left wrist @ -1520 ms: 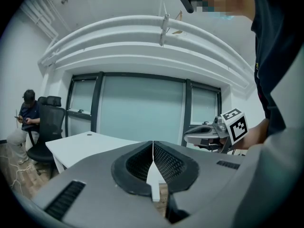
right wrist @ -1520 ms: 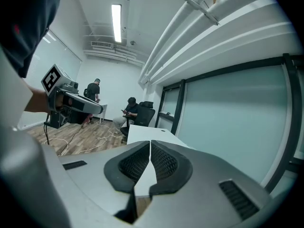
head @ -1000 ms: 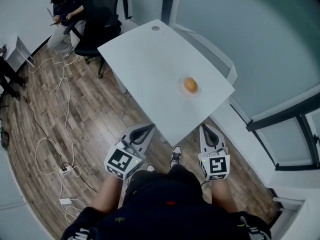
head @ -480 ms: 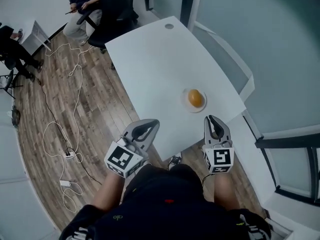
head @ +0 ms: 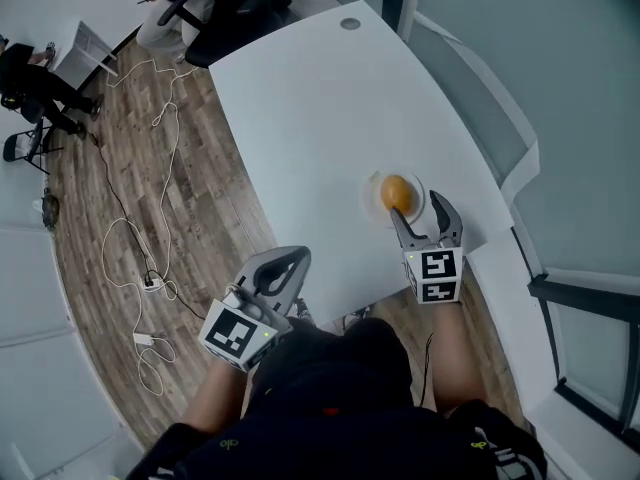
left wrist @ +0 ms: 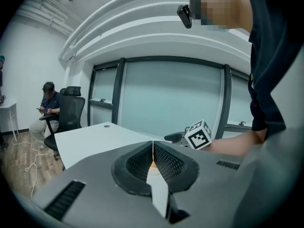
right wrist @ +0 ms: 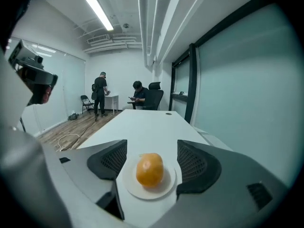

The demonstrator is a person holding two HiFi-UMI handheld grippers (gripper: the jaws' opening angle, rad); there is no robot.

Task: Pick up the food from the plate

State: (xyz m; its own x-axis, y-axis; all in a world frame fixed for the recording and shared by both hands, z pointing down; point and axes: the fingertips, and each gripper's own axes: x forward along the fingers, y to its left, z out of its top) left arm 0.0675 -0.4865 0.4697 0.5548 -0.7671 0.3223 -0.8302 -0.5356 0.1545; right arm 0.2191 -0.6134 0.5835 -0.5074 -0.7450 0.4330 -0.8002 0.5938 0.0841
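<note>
An orange, bun-like piece of food point(head: 397, 194) point(right wrist: 149, 170) lies on a small white plate point(head: 374, 200) point(right wrist: 167, 186) near the white table's right edge. My right gripper point(head: 426, 213) point(right wrist: 151, 161) hovers just short of the plate, pointing at it, and its jaws are opening. The food shows in the gap ahead of them, untouched by the pads. My left gripper point(head: 292, 259) point(left wrist: 152, 156) hangs off the table's near edge at lower left, its pads pressed together on nothing.
The white table point(head: 300, 118) has a round cable hole point(head: 349, 24) at its far end. A glass wall with a sill point(head: 510, 158) runs along the right. Cables point(head: 140, 258) lie on the wood floor at left. People sit and stand beyond the table's far end point(right wrist: 138, 95).
My right gripper has moved forward from below the table edge up to the plate, and its jaws have gone from shut to open. The view has shifted closer to the table.
</note>
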